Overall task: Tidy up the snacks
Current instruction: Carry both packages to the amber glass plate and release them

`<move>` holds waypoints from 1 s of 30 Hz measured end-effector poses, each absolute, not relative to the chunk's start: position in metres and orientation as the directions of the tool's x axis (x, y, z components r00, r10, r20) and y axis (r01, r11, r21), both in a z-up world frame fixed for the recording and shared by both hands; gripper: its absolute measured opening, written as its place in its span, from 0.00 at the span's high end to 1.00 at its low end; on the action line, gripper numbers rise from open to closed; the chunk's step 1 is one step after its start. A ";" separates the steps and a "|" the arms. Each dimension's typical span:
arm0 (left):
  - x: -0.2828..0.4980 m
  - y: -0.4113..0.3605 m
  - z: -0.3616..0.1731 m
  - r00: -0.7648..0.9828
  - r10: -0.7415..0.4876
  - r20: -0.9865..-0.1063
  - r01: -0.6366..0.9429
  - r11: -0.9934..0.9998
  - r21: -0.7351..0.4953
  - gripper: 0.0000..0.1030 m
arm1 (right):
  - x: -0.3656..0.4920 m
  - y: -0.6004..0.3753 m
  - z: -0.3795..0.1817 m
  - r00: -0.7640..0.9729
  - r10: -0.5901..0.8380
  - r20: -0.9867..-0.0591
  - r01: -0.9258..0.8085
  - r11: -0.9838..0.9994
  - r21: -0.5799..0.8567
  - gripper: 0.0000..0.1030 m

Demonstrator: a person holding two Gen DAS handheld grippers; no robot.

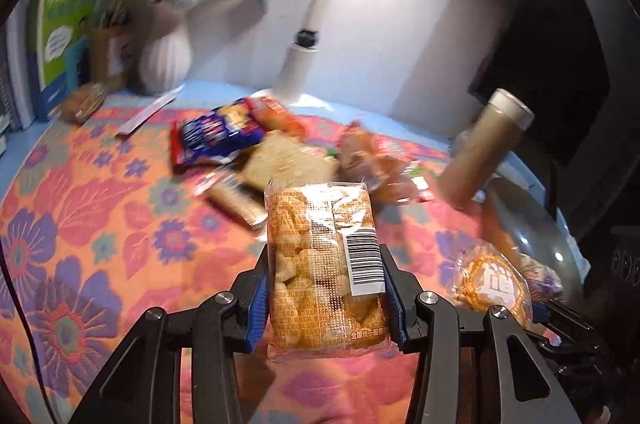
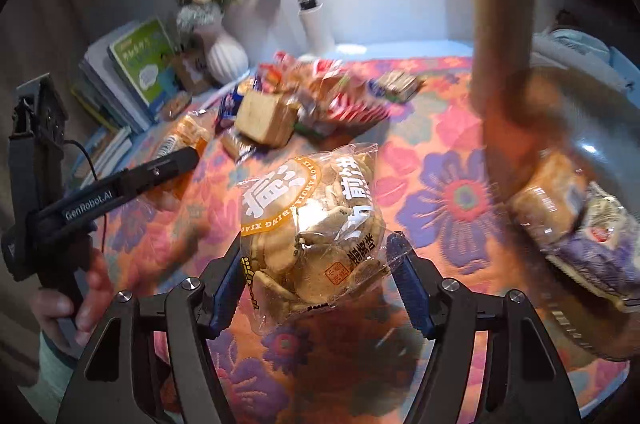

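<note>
With the left claw (image 1: 326, 288) clamped on a barcoded biscuit pack (image 1: 324, 264) and the right claw (image 2: 320, 280) on a round cracker bag (image 2: 316, 224), most snacks (image 1: 256, 144) remain heaped at twelve o'clock on the floral worktop (image 1: 100, 224), so sorting looks barely begun.

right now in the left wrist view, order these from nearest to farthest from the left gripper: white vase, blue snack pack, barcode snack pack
1. barcode snack pack, clamped in the left gripper
2. blue snack pack, mid-table in the pile, ahead and left
3. white vase, at the back left by the wall
</note>
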State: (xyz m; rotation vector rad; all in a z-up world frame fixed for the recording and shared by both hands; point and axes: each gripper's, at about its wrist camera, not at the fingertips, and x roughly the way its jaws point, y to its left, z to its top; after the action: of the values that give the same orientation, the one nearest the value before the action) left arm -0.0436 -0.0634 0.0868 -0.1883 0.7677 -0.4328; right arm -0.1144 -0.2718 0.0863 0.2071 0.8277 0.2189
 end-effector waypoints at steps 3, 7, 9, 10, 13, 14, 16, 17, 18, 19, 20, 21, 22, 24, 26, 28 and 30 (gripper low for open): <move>-0.043 -0.093 0.101 0.616 -0.487 -0.619 0.371 0.873 -0.318 0.56 | -0.123 -0.295 0.104 0.701 0.246 -0.669 -0.077 0.959 0.273 0.35; -0.037 -0.140 0.115 0.552 -0.567 -0.611 0.455 0.819 -0.348 0.56 | -0.133 -0.335 0.124 0.758 0.176 -0.629 0.006 0.961 0.276 0.35; -0.036 -0.167 0.122 0.538 -0.583 -0.610 0.496 0.803 -0.331 0.56 | -0.139 -0.360 0.129 0.782 0.134 -0.609 0.060 0.956 0.287 0.35; -0.036 -0.185 0.125 0.528 -0.591 -0.610 0.522 0.792 -0.315 0.56 | -0.141 -0.375 0.131 0.791 0.100 -0.604 0.101 0.952 0.290 0.35; -0.034 -0.217 0.131 0.494 -0.616 -0.614 0.573 0.762 -0.303 0.56 | -0.144 -0.414 0.130 0.795 -0.001 -0.607 0.225 0.930 0.292 0.35; -0.033 -0.230 0.131 0.481 -0.623 -0.617 0.588 0.751 -0.300 0.56 | -0.144 -0.425 0.129 0.791 -0.023 -0.611 0.256 0.920 0.297 0.35; -0.030 -0.250 0.129 0.473 -0.621 -0.625 0.607 0.744 -0.280 0.56 | -0.145 -0.447 0.124 0.786 -0.055 -0.616 0.312 0.895 0.318 0.35; -0.027 -0.262 0.128 0.465 -0.619 -0.632 0.617 0.739 -0.270 0.56 | -0.143 -0.454 0.122 0.784 -0.065 -0.617 0.330 0.886 0.326 0.35; -0.025 -0.267 0.126 0.459 -0.619 -0.637 0.622 0.736 -0.268 0.56 | -0.142 -0.461 0.120 0.781 -0.074 -0.620 0.346 0.878 0.331 0.35; -0.023 -0.276 0.123 0.448 -0.620 -0.644 0.628 0.731 -0.267 0.56 | -0.141 -0.467 0.117 0.776 -0.085 -0.625 0.363 0.871 0.332 0.35; -0.021 -0.285 0.119 0.437 -0.620 -0.652 0.634 0.726 -0.266 0.56 | -0.139 -0.472 0.115 0.770 -0.094 -0.631 0.376 0.865 0.331 0.35; -0.018 -0.294 0.116 0.428 -0.618 -0.660 0.638 0.723 -0.263 0.56 | -0.136 -0.475 0.112 0.765 -0.100 -0.636 0.387 0.861 0.329 0.35; -0.016 -0.298 0.113 0.423 -0.616 -0.665 0.640 0.722 -0.261 0.56 | -0.133 -0.479 0.110 0.759 -0.104 -0.642 0.395 0.858 0.329 0.35; -0.012 -0.309 0.107 0.409 -0.612 -0.677 0.646 0.718 -0.259 0.56 | -0.127 -0.483 0.105 0.753 -0.100 -0.651 0.402 0.853 0.334 0.35; -0.008 -0.319 0.102 0.399 -0.610 -0.685 0.651 0.714 -0.257 0.56 | -0.123 -0.486 0.103 0.752 -0.098 -0.651 0.406 0.848 0.341 0.35; -0.007 -0.328 0.100 0.390 -0.620 -0.681 0.662 0.703 -0.260 0.56 | -0.120 -0.490 0.102 0.756 -0.097 -0.647 0.404 0.847 0.345 0.33; -0.006 -0.333 0.101 0.392 -0.629 -0.671 0.674 0.693 -0.255 0.44 | -0.117 -0.490 0.102 0.754 -0.100 -0.649 0.409 0.845 0.344 0.30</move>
State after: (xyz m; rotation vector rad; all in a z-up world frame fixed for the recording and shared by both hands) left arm -0.0059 -0.3329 0.1014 0.0618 0.8241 -0.8280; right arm -0.1168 -0.4903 0.1020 0.4960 0.6635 -0.2905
